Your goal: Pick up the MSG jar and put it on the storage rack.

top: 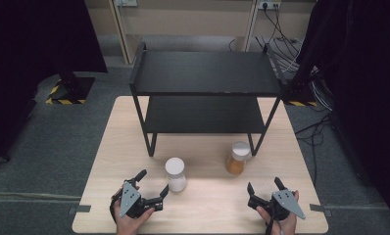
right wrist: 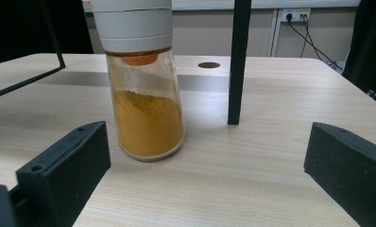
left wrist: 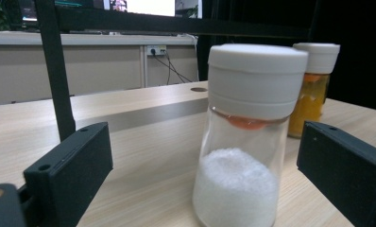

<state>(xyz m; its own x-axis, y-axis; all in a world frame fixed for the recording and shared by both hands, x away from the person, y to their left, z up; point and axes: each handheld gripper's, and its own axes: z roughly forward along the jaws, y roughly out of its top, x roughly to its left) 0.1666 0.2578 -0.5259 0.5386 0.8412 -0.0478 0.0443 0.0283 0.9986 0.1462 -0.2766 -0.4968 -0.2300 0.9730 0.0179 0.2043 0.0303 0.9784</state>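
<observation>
Pale wood surface (top: pixel 203 205) carrying a black two-tier shelf (top: pixel 205 73). In front: white-powder jar (top: pixel 175 174) near left hand-held gripper (top: pixel 154 184), orange-powder jar (top: pixel 237 158) beyond right hand-held gripper (top: pixel 264 185). Both gaping wide, holding nothing.

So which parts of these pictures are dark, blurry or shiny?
High view: the side edges are nearly black, and a bright patch falls on the table. Left gripper view: the white jar is soft up close, the orange jar behind it hazier. Right gripper view: fairly sharp, tabletop faintly glossy.
</observation>
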